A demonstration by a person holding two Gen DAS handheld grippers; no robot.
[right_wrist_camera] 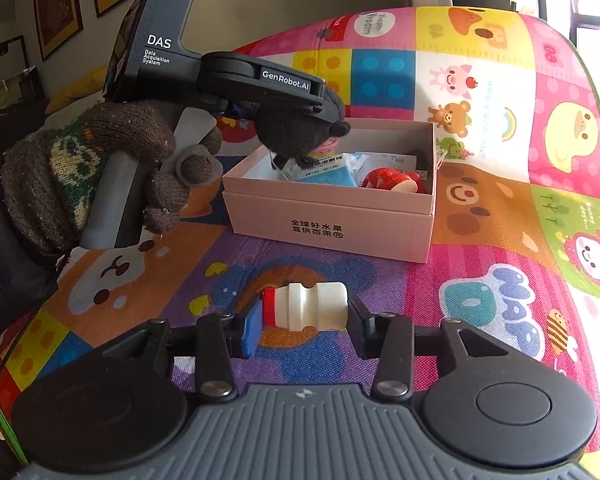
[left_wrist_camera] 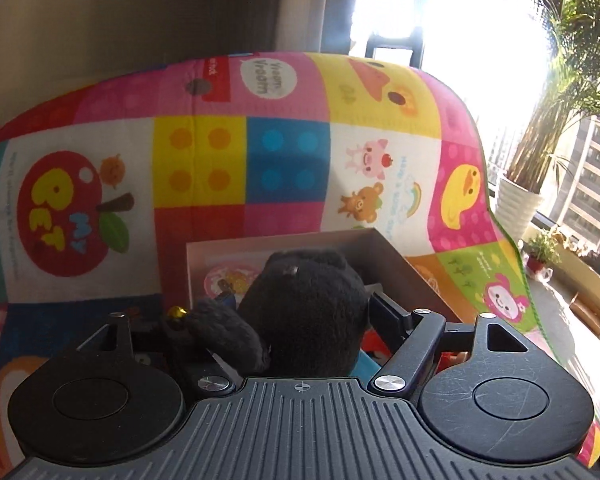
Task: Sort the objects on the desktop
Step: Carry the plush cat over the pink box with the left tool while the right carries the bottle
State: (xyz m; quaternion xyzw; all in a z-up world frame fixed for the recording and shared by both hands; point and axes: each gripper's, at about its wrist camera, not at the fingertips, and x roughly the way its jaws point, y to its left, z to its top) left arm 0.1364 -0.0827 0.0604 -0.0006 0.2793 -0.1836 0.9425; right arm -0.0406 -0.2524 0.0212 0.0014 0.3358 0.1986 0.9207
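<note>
A black plush toy (left_wrist_camera: 304, 312) sits between the jaws of my left gripper (left_wrist_camera: 284, 314), above a pale pink cardboard box (left_wrist_camera: 284, 238). The right finger (left_wrist_camera: 386, 312) stands just off the toy's side; a plush limb hides the left finger. From the right wrist view, the left gripper (right_wrist_camera: 328, 114) hovers over the box (right_wrist_camera: 328, 216) with the plush (right_wrist_camera: 296, 136) hanging down into its opening. My right gripper (right_wrist_camera: 304, 320) is shut on a white bottle with a red cap (right_wrist_camera: 304, 306), held sideways above the mat, in front of the box.
The box holds a red toy (right_wrist_camera: 392, 180), a blue packet (right_wrist_camera: 324, 174) and a pink-lidded item (right_wrist_camera: 328, 146). A colourful cartoon play mat (right_wrist_camera: 500, 240) covers the surface. A gloved hand (right_wrist_camera: 100, 160) holds the left gripper. A white plant pot (left_wrist_camera: 516, 204) stands by the window.
</note>
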